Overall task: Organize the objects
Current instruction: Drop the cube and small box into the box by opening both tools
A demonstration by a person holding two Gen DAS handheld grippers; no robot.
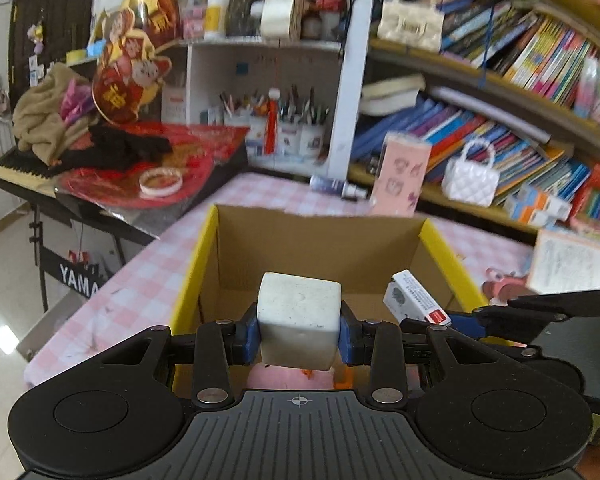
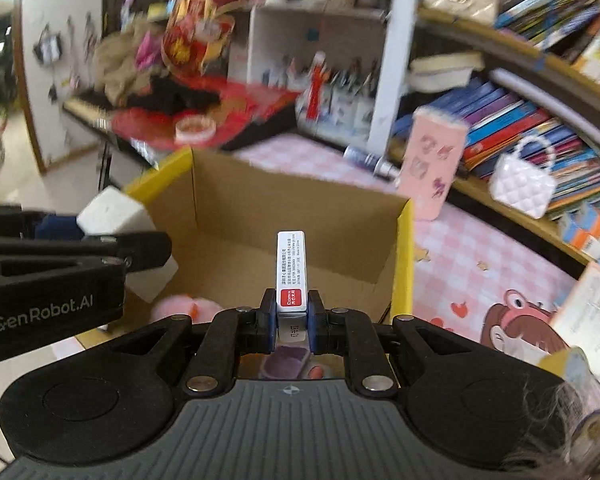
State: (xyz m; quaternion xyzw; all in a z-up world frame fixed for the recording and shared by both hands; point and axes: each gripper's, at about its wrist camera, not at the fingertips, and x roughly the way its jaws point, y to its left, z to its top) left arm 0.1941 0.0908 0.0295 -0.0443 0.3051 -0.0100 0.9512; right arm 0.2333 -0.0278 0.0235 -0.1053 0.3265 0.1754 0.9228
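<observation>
My left gripper (image 1: 299, 334) is shut on a white cube-shaped block (image 1: 298, 320) and holds it over the open cardboard box (image 1: 320, 240) with yellow flaps. My right gripper (image 2: 291, 316) is shut on a small white box with a red label (image 2: 291, 272), also above the cardboard box (image 2: 300, 208). The small box shows in the left wrist view (image 1: 414, 298) to the right of the block. The block shows in the right wrist view (image 2: 116, 212) at the left. A pink plush thing (image 2: 180, 308) lies in the box bottom.
The box stands on a pink checked tablecloth (image 1: 140, 280). Behind it are a pink case (image 1: 402, 172), a white quilted handbag (image 1: 472, 178), a dark tube (image 1: 336, 186) and bookshelves (image 1: 500, 120). A keyboard piled with red decorations (image 1: 140, 160) is at left. A paper sheet (image 2: 592, 312) lies at right.
</observation>
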